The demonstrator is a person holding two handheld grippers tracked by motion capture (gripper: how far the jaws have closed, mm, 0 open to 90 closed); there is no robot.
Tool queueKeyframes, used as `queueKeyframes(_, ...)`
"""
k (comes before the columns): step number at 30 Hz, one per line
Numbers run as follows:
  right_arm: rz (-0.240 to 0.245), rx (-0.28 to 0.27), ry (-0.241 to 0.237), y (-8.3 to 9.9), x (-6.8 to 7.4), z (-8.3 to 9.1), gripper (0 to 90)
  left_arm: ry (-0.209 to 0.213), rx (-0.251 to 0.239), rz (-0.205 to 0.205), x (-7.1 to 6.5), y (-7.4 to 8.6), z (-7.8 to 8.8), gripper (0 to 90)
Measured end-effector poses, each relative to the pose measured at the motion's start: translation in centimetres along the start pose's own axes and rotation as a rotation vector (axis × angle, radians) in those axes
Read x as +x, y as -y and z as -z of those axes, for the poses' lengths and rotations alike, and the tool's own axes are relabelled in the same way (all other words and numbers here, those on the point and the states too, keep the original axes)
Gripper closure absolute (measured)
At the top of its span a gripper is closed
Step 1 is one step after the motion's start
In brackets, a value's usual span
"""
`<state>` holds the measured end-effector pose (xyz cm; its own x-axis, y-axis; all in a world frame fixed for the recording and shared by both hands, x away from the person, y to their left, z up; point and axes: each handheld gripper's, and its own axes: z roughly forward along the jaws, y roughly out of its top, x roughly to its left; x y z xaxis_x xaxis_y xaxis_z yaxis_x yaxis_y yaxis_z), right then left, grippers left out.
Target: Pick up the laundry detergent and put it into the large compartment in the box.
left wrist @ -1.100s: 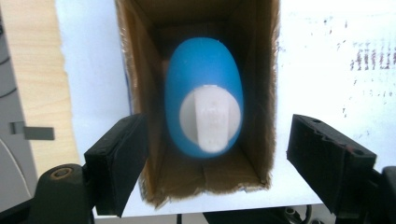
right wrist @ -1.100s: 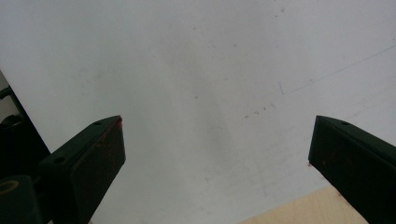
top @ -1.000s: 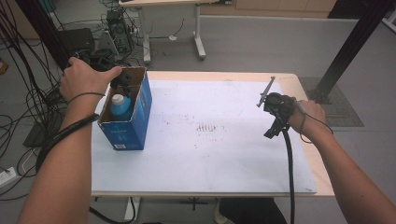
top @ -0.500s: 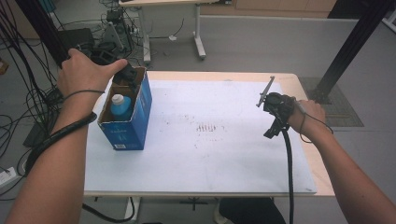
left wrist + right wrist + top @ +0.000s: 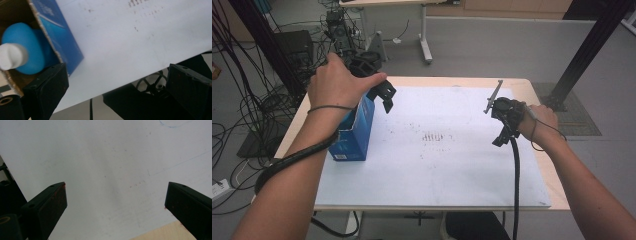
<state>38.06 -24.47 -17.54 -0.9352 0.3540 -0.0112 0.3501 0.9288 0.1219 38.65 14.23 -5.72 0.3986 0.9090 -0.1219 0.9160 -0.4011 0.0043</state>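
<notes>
Left gripper view reveals blue bottle (image 5: 23,48) inside box (image 5: 61,35).

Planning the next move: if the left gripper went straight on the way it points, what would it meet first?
Probably the white sheet beside the blue box; nothing lies between the open left gripper and it, though depth is unclear.

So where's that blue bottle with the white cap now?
The blue bottle stands inside the open blue box at the table's left edge, just below the left gripper.

I see a grey floor (image 5: 492,45) around my wooden table (image 5: 557,187). Beyond it stands 1 white-legged desk (image 5: 424,30); black cables (image 5: 242,107) tangle at left.
</notes>
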Motion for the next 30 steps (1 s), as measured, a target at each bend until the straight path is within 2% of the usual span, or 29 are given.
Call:
queueKeyframes(2,0.000,-0.002,0.000,0.0,0.0,0.1,4.1,0.009,0.011,-0.026,-0.9,-0.3,-0.2,5.0)
queueKeyframes(4,0.004,-0.005,0.004,0.0,0.2,0.2,4.1,0.027,0.000,-0.056,-1.7,-0.4,-0.5,5.0)
queueKeyframes(5,0.001,-0.005,0.004,0.0,0.2,0.2,4.1,0.027,0.000,-0.056,-1.7,-0.4,-0.5,5.2)
queueKeyframes(7,0.006,-0.001,0.006,-0.1,0.3,0.3,4.1,0.028,-0.012,-0.081,-2.8,-0.6,-0.8,5.3)
queueKeyframes(12,0.002,-0.005,0.011,0.1,0.4,0.4,4.1,0.054,0.007,-0.131,-4.5,-1.3,-1.7,5.3)
queueKeyframes(14,0.001,-0.005,0.013,0.2,0.4,0.5,4.1,0.049,0.002,-0.150,-5.3,-1.3,-2.0,5.3)
queueKeyframes(20,0.003,-0.002,0.016,0.1,0.6,0.6,4.2,0.083,0.003,-0.191,-6.7,-1.5,-2.7,5.3)
queueKeyframes(23,0.005,-0.001,0.019,0.1,0.7,0.7,3.9,0.086,0.002,-0.208,-7.2,-1.5,-2.9,5.2)
queueKeyframes(25,0.006,-0.001,0.018,-0.1,0.8,0.7,4.0,0.109,0.000,-0.233,-7.5,-1.5,-3.0,5.2)
queueKeyframes(29,0.009,-0.001,0.021,-0.2,1.0,0.8,4.1,0.105,0.004,-0.245,-8.2,-1.4,-3.2,5.1)
queueKeyframes(30,0.009,0.003,0.023,-0.3,1.0,0.8,4.0,0.115,0.003,-0.255,-8.3,-1.4,-3.3,5.2)
